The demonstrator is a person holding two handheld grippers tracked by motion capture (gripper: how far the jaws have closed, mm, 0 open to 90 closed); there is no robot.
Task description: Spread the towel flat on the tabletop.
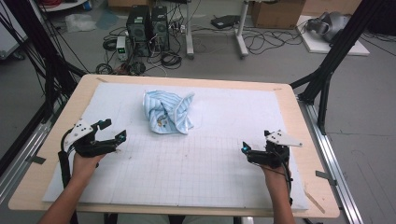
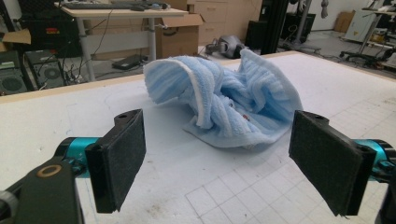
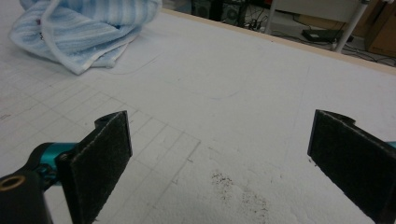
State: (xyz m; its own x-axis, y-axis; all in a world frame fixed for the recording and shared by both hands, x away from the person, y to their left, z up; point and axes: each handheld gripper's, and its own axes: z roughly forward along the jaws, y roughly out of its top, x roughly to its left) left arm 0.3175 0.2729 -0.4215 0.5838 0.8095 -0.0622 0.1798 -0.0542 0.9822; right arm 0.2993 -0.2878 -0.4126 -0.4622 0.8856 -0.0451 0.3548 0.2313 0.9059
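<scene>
A crumpled light-blue striped towel (image 1: 167, 112) lies on the white gridded mat (image 1: 196, 172), toward the far middle of it. My left gripper (image 1: 114, 129) is held at the mat's left side, open, with nothing between its fingers. In the left gripper view the towel (image 2: 229, 102) sits a short way ahead of the wide-apart jaws of the left gripper (image 2: 222, 163). My right gripper (image 1: 256, 141) hovers near the mat's right side, open and empty. From the right gripper view the towel (image 3: 84, 28) is far off at the upper left, beyond the right gripper (image 3: 224, 158).
The mat covers a wooden table (image 1: 310, 154) with a bare rim all round. Black frame posts (image 1: 327, 70) stand at both far corners. Computer towers (image 1: 147, 28), cables and boxes are on the floor beyond the far edge. Dark specks (image 3: 233, 186) mark the mat.
</scene>
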